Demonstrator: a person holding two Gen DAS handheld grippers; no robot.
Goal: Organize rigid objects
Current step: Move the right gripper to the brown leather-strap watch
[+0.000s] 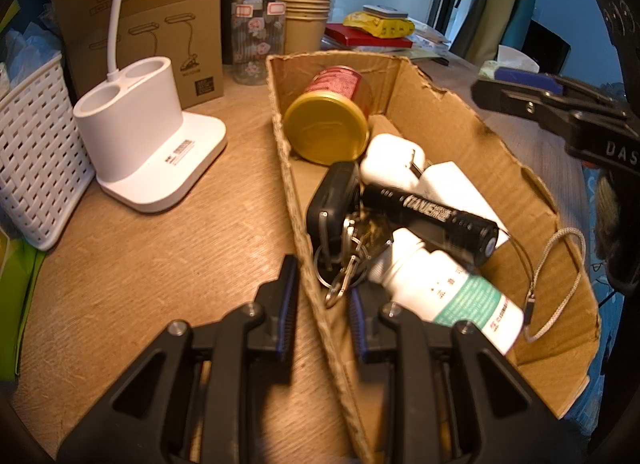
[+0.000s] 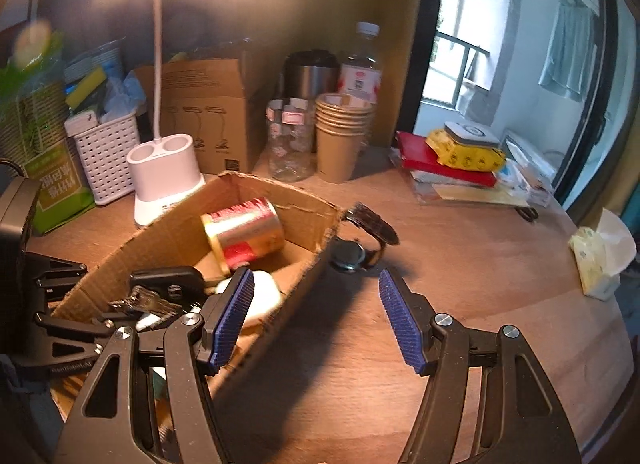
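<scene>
Left wrist view is looking down into a shallow cardboard box (image 1: 448, 131) sitting on a wooden bench (image 1: 160, 264). Lying inside the box are a red can with a gold lid (image 1: 328, 119), a white charger (image 1: 394, 161), a black car key on a ring of keys (image 1: 334, 199), a black flashlight (image 1: 432, 219) and a white pill bottle (image 1: 452, 288), all touching or overlapping in a loose heap, which suggests most of the sorting is already done.

The left claw (image 1: 318, 300) is straddling the box's near wall, one finger outside and one inside, jaws nearly closed on the cardboard; it appears to be pinching the wall to steady the box.

Right wrist view is showing a wristwatch (image 2: 356, 248) with a dark strap lying on the bench just outside the box's far corner, touching or nearly touching the cardboard. It looks like the one hard item not yet boxed.

The right claw (image 2: 316, 316) is hovering with its blue pads about half open and nothing between them, pointing toward the watch, probably lining up to pick it up.

Behind the box are standing a white lamp base (image 1: 136, 143), a white basket (image 1: 36, 167), a stack of paper cups (image 2: 344, 131) and a glass jar (image 2: 286, 143), well apart from the claws.
</scene>
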